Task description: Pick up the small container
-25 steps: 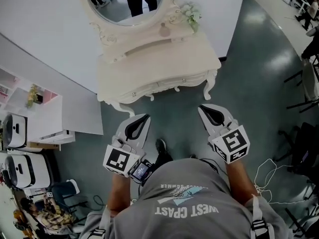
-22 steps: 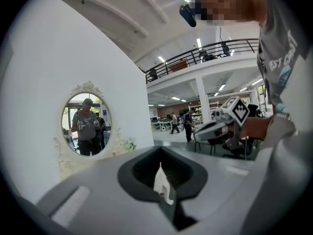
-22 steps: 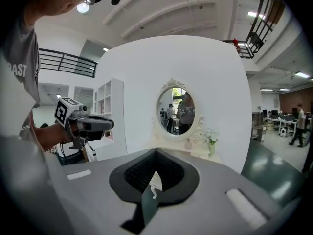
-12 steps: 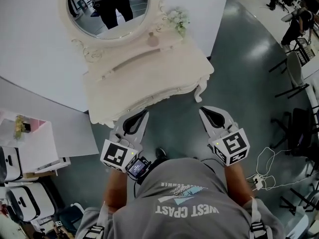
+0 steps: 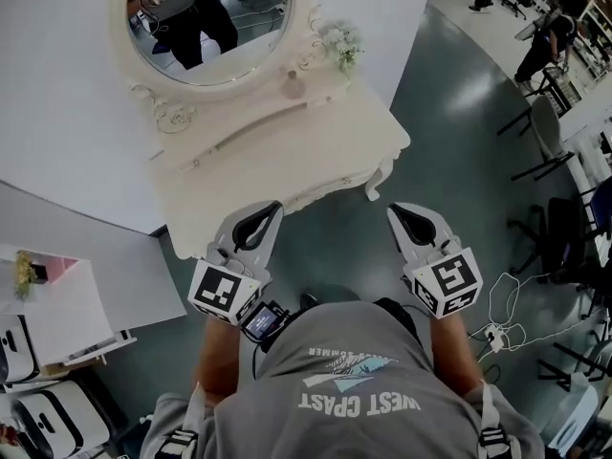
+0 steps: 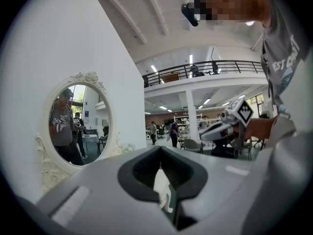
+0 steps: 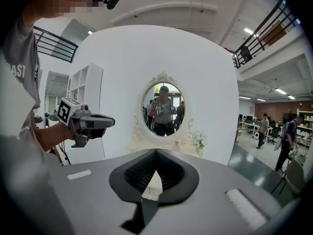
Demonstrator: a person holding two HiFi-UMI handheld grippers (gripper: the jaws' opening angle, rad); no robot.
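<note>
We stand before a white dressing table (image 5: 287, 146) with an oval mirror (image 5: 210, 17) on its back. Both grippers are held low in front of the body, apart from each other and pointing toward the table.

The left gripper (image 5: 271, 207) is clenched. In the left gripper view its two jaws meet at the tips, and only the hollow between the dark pads stays as a small window. Through this window we see a bit of the white table, but nothing is caught there. In the head view its tip lies over the front edge of the table, and we cannot tell if it touches.

The right gripper (image 5: 395, 209) is also pressed fully together – the pads join at the front and hold nothing. It hangs over the dark floor (image 5: 459, 142), near the right front leg of the table, without touching it.

The small container (image 5: 293, 85) – a pale, pinkish little thing – stands on the raised back ledge of the table, just under the mirror frame and just beside the bunch of flowers (image 5: 340, 42). It is well apart from both grippers, with the whole table top between.
</note>
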